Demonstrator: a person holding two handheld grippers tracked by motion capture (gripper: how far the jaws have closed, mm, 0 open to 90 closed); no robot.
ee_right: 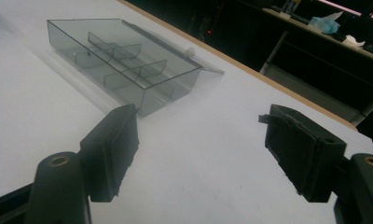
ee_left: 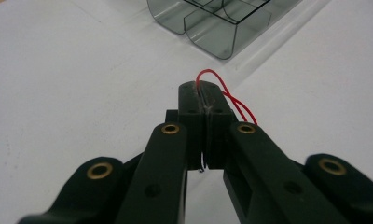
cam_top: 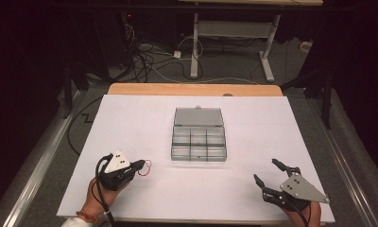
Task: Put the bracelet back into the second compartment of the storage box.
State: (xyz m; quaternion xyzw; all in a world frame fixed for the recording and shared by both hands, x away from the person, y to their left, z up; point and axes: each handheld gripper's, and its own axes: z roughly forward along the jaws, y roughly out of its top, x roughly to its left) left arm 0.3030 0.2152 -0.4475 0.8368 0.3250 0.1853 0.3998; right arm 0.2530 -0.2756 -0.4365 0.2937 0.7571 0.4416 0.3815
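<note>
pinching a thin red wire (cam_top: 146, 166), the left gripper (cam_top: 139, 166) sits near the open compartment box (cam_top: 199, 142), likely its destination. left gripper view: jaws clamped, wire looping out. right gripper view: jaws wide apart, empty, waiting.

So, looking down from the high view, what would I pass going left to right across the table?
Left claw pinching a red wire → clear box → right claw, open.

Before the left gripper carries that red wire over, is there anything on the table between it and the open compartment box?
Nothing visible. The left gripper is shut on the red wire, and only bare white table lies between it and the compartment box, whose lid is folded back on the far side.
</note>
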